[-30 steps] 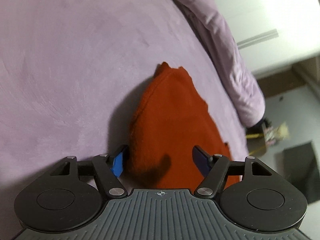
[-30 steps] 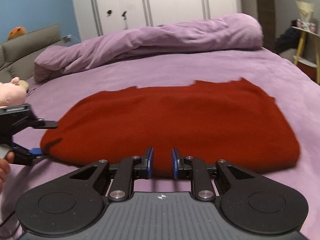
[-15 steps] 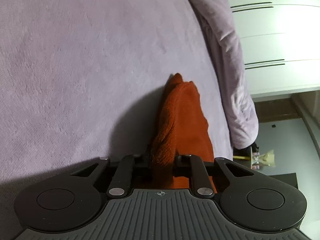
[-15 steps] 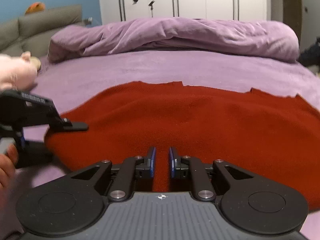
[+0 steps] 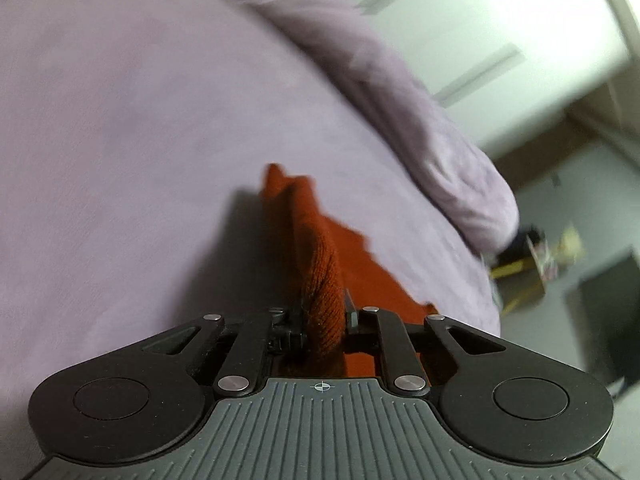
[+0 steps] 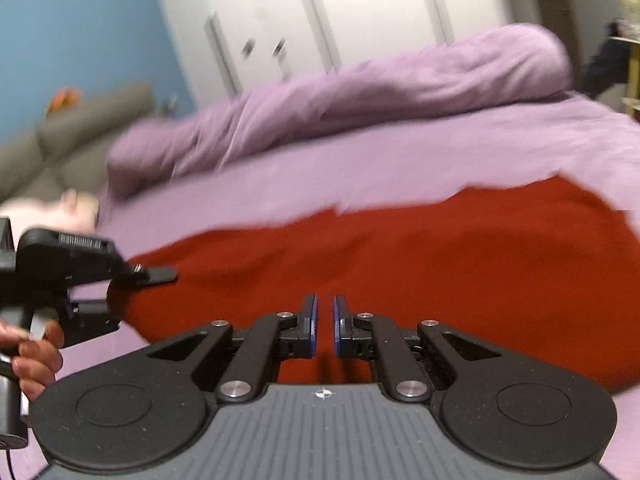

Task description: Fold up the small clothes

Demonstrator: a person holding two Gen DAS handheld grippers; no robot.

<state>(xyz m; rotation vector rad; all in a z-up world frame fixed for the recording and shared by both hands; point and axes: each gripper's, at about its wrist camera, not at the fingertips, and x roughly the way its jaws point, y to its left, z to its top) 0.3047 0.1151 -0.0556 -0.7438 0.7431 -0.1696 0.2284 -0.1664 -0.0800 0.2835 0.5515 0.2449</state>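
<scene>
Lying on the lilac bed (image 6: 360, 168), the red knit garment (image 6: 400, 264) spreads wide and mostly flat, its far edge ragged in outline and its surface a fine ribbed weave. At the garment's left end the left gripper (image 5: 323, 316) is clamped on a bunched fold of the cloth: its jaws have just been closing, and the fold now stands up as a narrow ridge between them, raised off the bed while the rest trails down behind it. From the right wrist view that same gripper (image 6: 120, 292) shows at the garment's left corner, with a hand (image 6: 32, 356) wrapped round its handle. At the garment's near edge the right gripper (image 6: 324, 320) has its jaws nearly together, having just been closing, with a thin slit between the blue pads; red cloth fills the view below and between them, but whether they pinch it cannot be told. Beyond the garment a rumpled lilac duvet (image 6: 360, 96) lies along the bed's far side.
</scene>
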